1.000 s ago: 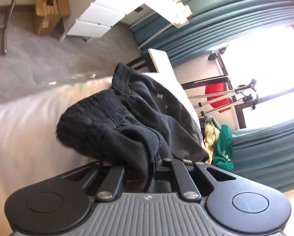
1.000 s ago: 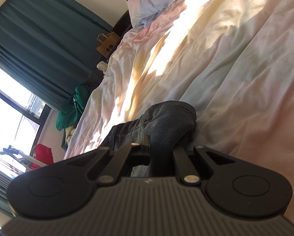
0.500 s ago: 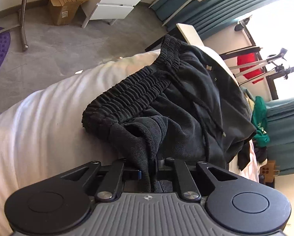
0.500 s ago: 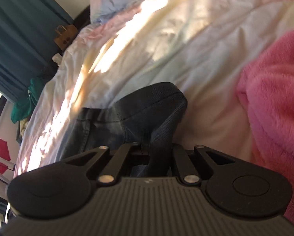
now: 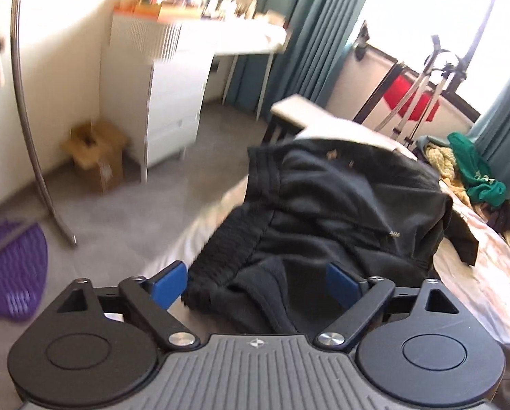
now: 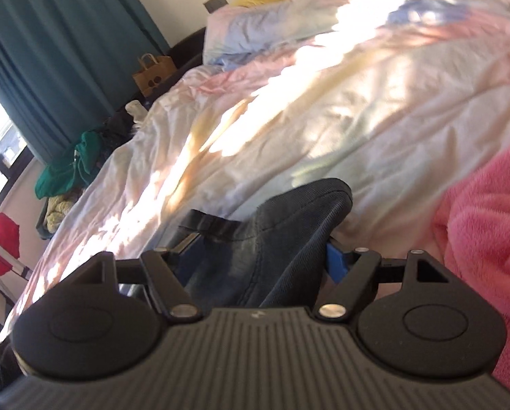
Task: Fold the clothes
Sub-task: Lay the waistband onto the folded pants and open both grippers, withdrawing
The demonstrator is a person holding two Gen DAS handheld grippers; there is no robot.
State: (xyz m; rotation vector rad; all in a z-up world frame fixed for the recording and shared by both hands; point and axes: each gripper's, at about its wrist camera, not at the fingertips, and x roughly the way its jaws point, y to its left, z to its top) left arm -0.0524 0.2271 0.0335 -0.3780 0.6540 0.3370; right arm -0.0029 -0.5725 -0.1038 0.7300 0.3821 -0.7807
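- Pale pastel crumpled duvet [image 6: 340, 109] covers the bed.
- Black ribbed-waist cotton trousers [image 5: 340, 212] lie bunched on the bed's corner.
- Left gripper [image 5: 255, 283]: jaws apart, cloth slack between.
- Right gripper [image 6: 258, 263]: jaws apart around a fabric fold.

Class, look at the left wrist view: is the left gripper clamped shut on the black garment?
No. The left gripper stands open, its blue pads apart around the black garment.

Daylight blows out the window [image 5: 459, 7] at upper right of the left wrist view; the white dresser [image 5: 173, 78] at upper left smears with motion blur. In the right wrist view, glaring sun patches streak the softly blurred bedding [image 6: 323, 109]. Fisheye bending curves both frames' edges.
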